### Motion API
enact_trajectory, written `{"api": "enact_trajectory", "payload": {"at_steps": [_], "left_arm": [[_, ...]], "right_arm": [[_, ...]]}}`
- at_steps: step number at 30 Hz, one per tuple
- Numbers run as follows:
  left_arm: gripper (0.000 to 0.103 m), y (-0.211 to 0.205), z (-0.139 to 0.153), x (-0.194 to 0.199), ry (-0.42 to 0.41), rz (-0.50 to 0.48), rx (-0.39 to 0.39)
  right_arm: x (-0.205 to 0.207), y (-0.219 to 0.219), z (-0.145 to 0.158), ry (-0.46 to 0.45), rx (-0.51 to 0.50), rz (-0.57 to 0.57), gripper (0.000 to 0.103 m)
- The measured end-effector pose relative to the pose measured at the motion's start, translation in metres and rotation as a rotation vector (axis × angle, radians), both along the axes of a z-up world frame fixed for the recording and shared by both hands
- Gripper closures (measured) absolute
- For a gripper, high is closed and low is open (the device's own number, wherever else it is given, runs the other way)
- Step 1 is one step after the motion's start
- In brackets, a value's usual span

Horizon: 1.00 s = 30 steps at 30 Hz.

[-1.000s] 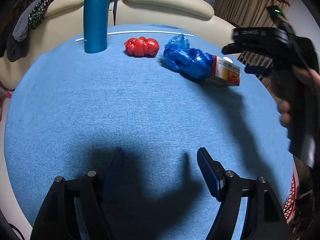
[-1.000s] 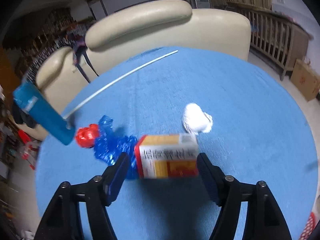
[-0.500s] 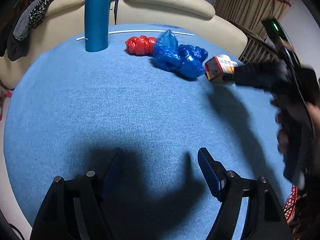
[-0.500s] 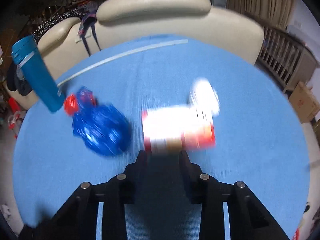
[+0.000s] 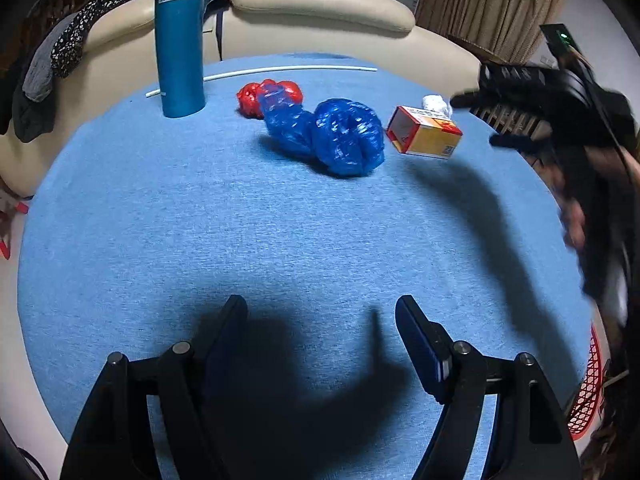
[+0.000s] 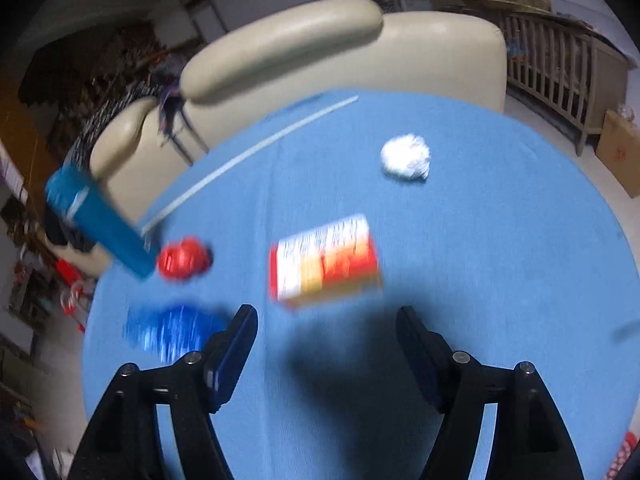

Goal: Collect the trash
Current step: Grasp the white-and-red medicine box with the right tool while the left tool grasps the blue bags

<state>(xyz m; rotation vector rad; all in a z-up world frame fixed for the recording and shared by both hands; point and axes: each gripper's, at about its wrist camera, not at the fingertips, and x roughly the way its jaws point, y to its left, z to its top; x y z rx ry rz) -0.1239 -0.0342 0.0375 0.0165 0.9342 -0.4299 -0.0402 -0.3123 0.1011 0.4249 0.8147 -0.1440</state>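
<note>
On the round blue table lie a crumpled red wrapper, a crumpled blue plastic bag, an orange and white carton on its side and a white paper ball. My left gripper is open and empty near the table's front edge. My right gripper is open and empty, just short of the carton; it also shows in the left wrist view at the right. The right wrist view is blurred; it shows the red wrapper, blue bag and paper ball.
A tall teal bottle stands at the table's far left. A thin white rod lies along the far edge. A cream sofa stands behind the table. A red mesh basket sits off the table's right edge.
My right gripper shut near the carton, then opened again and drew back. The carton turned and shifted, and the blue bag was pushed towards the red wrapper. The left gripper stayed still.
</note>
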Motion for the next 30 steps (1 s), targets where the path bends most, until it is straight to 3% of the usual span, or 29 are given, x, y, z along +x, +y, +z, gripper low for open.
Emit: {"api": "enact_trajectory", "payload": {"at_steps": [5, 7, 8, 9, 14, 18, 21, 24, 26, 28, 29, 30], "left_arm": [[0.026, 0.007, -0.005, 0.009, 0.016, 0.029, 0.01], [0.026, 0.009, -0.008, 0.013, 0.02, 0.037, 0.014], [0.026, 0.009, -0.009, 0.014, 0.022, 0.041, 0.013], [0.026, 0.01, -0.009, 0.015, 0.016, 0.043, 0.012], [0.026, 0.008, -0.009, 0.019, 0.012, 0.044, 0.015], [0.026, 0.005, -0.01, 0.022, 0.009, 0.039, 0.025], [0.026, 0.007, -0.011, 0.023, 0.013, 0.041, 0.026], [0.026, 0.009, -0.011, 0.025, 0.019, 0.048, 0.026], [0.026, 0.007, -0.01, 0.029, 0.026, 0.05, 0.029], [0.025, 0.004, -0.01, 0.033, 0.031, 0.048, 0.031], [0.025, 0.002, -0.01, 0.034, 0.033, 0.047, 0.032], [0.025, 0.0, -0.01, 0.037, 0.036, 0.045, 0.032]], "right_arm": [[0.042, -0.033, -0.02, 0.021, 0.143, -0.108, 0.028], [0.047, -0.025, -0.037, 0.075, 0.257, -0.041, 0.027], [0.044, -0.008, -0.043, 0.091, 0.32, 0.062, 0.027], [0.037, 0.003, -0.043, 0.092, 0.326, 0.114, 0.028], [-0.001, 0.027, -0.024, 0.061, 0.133, 0.18, 0.028], [0.031, 0.035, 0.0, 0.027, -0.167, 0.303, 0.028], [0.063, 0.047, 0.002, 0.052, -0.302, 0.424, 0.028], [0.093, 0.059, -0.007, 0.116, -0.356, 0.568, 0.028], [0.107, 0.062, -0.021, 0.158, -0.429, 0.6, 0.028], [0.111, 0.061, -0.033, 0.188, -0.425, 0.608, 0.03], [0.115, 0.057, -0.04, 0.207, -0.389, 0.6, 0.036], [0.117, 0.054, -0.044, 0.211, -0.33, 0.59, 0.05]]}}
